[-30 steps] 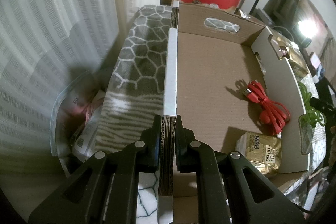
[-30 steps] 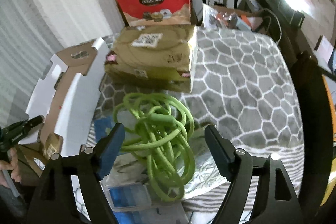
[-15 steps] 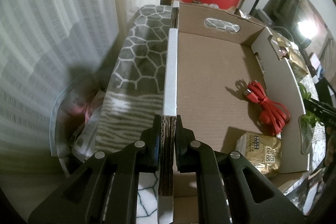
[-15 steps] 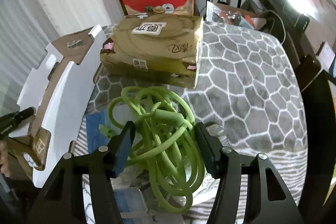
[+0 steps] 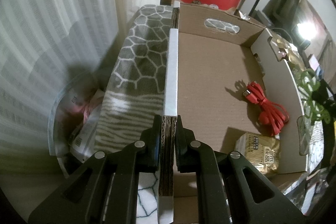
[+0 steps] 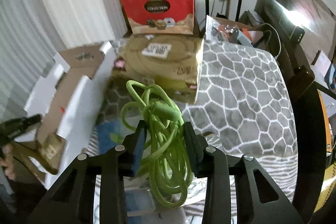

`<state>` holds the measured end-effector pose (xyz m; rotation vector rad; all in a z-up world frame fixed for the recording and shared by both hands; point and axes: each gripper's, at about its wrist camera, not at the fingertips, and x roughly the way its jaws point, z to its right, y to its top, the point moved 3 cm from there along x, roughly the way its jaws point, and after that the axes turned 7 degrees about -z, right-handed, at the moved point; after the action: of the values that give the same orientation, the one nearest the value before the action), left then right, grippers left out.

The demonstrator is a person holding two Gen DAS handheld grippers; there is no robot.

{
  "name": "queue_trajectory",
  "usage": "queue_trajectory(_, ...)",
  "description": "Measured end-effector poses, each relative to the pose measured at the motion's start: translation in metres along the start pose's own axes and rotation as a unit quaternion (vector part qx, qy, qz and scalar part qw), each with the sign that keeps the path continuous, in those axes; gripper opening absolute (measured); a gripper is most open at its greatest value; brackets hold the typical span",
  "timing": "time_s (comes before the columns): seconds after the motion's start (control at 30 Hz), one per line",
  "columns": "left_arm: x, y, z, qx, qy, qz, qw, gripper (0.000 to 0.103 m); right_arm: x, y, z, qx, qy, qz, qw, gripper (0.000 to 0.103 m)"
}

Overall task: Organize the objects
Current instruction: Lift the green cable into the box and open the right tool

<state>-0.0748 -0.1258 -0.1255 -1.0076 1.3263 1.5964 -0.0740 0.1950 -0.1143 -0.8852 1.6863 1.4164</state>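
Observation:
My left gripper [image 5: 168, 135] is shut on the near wall of an open cardboard box [image 5: 210, 68]. Inside the box lie a coiled red cable [image 5: 266, 106] and a gold packet [image 5: 260, 154]. My right gripper [image 6: 164, 135] is shut on a coiled green cable [image 6: 161, 129], lifted above the grey patterned blanket [image 6: 241, 98]. The green cable also shows past the box's right wall in the left wrist view [image 5: 310, 98]. The box shows at the left in the right wrist view [image 6: 69, 85].
A large gold package [image 6: 166, 64] lies on the blanket behind the green cable. A red gift bag [image 6: 159, 7] stands behind it. Blue packets [image 6: 109, 135] and clear wrapping lie below the right gripper. A plastic bag [image 5: 75, 119] sits left of the box by the curtain.
The right gripper has closed on the green cable and lifted it off the blanket. The left gripper has kept its hold on the box wall.

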Motion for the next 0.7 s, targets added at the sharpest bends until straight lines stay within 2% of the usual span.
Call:
queue_trajectory(0.37, -0.001, -0.001, -0.001, -0.003, -0.005, -0.001, 1.0, 0.01, -0.063, 0.028, -0.056, -0.045, 0.048, 0.059, 0.996, 0.035)
queue_trajectory(0.57, -0.002, -0.001, -0.001, -0.003, -0.005, -0.001, 1.0, 0.01, -0.073, 0.041, -0.097, -0.072, 0.088, 0.067, 0.991, 0.035)
queue_trajectory(0.7, -0.001, 0.0, -0.001, -0.004, -0.006, -0.001, 1.0, 0.01, -0.063, 0.045, -0.128, -0.092, 0.105, 0.053, 0.989, 0.035)
